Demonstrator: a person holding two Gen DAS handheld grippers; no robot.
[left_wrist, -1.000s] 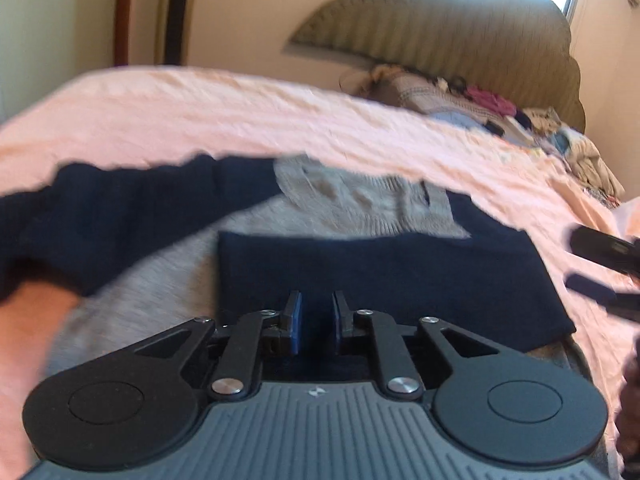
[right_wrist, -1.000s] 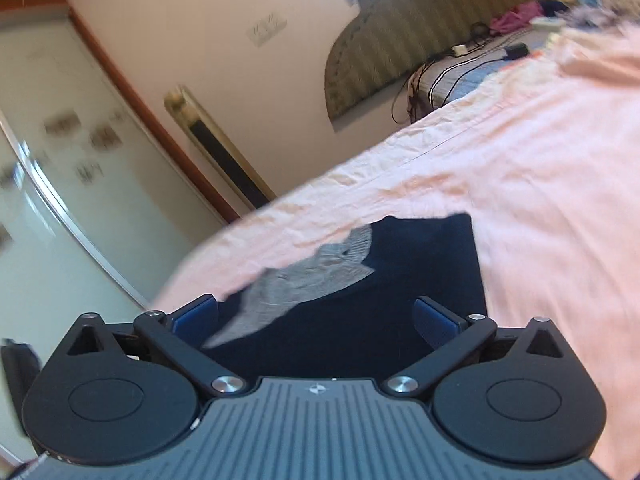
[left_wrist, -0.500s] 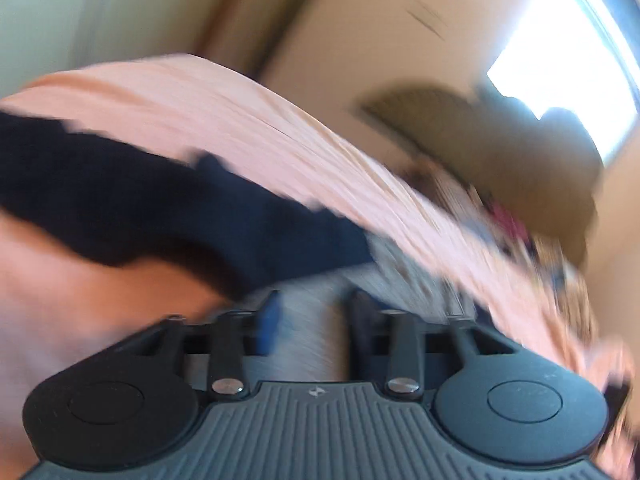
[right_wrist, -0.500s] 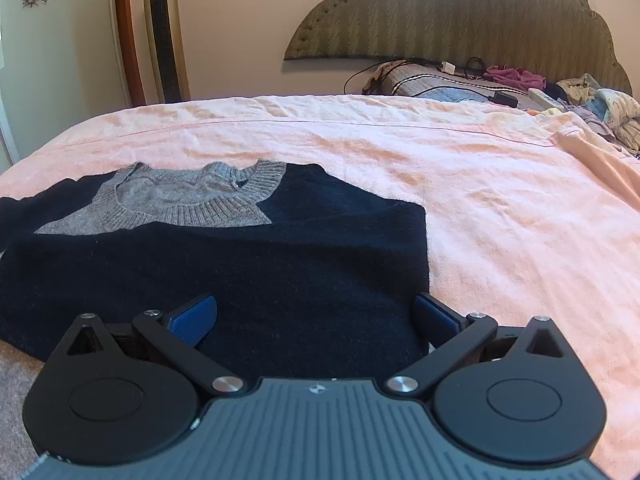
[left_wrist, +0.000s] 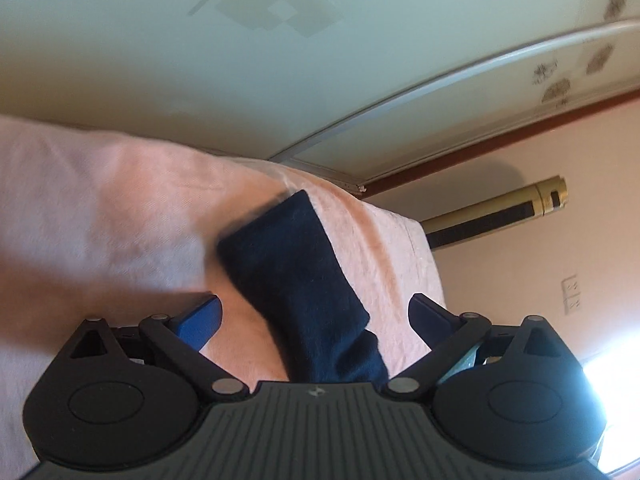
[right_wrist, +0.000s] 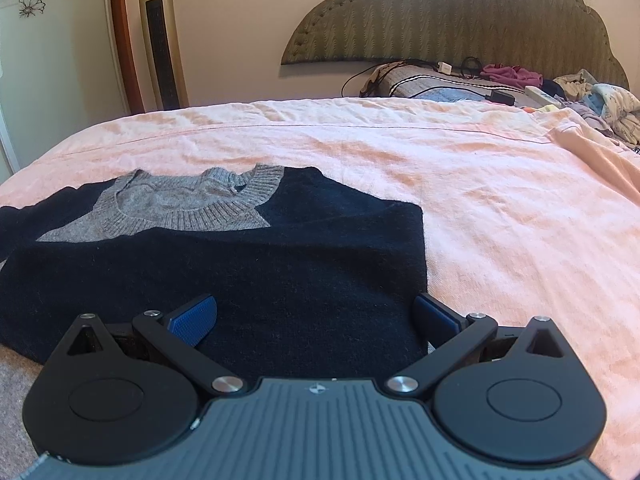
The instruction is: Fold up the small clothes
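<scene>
On pink sheet (right_wrist: 500, 200), sweater (right_wrist: 260, 272) flat, collar twd headboard (right_wrist: 460, 20).

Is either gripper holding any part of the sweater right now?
No. Left gripper is open over the navy sleeve; right gripper is open above the sweater.

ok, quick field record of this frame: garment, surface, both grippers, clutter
garment: navy and grey sweater, flat, right sleeve folded across the body
left sleeve: navy sleeve stretched out on the sheet
surface: pink bedsheet
left gripper: open, sleeve between the fingers, not gripped
right gripper: open, over the folded sleeve
clutter: clothes pile by the headboard
</scene>
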